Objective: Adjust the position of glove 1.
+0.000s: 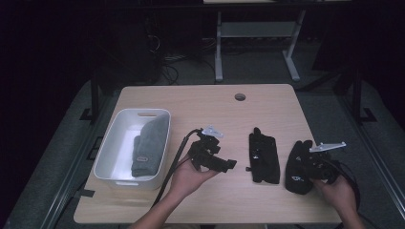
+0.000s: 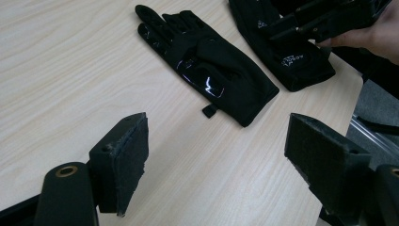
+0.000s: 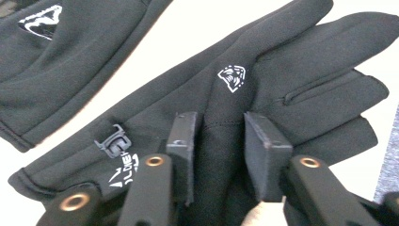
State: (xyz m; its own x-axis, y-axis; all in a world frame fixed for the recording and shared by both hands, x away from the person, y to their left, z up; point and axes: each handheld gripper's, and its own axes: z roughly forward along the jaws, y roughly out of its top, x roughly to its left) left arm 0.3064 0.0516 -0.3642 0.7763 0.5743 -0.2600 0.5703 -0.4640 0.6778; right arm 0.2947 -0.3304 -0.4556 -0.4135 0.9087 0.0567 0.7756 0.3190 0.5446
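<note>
Now right gripper [image 3: 219,141] fingers pinching a fold of the right black glove [image 1: 298,167], lying on the worktop [image 1: 210,102] lengthwise away from the person. Left gripper [image 2: 216,160] fingers wide apart, well aside, nearer the middle glove [image 1: 263,157].

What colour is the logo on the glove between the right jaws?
White, on the black fabric glove; clearest in the right gripper view.

Left gripper [image 2: 214,165] with black padded jaws spread wide above a light wooden table [image 2: 61,70], empty between them, black glove [image 2: 207,66] lying flat beyond, second glove [image 2: 291,61] under the right gripper [image 2: 324,21]
</note>
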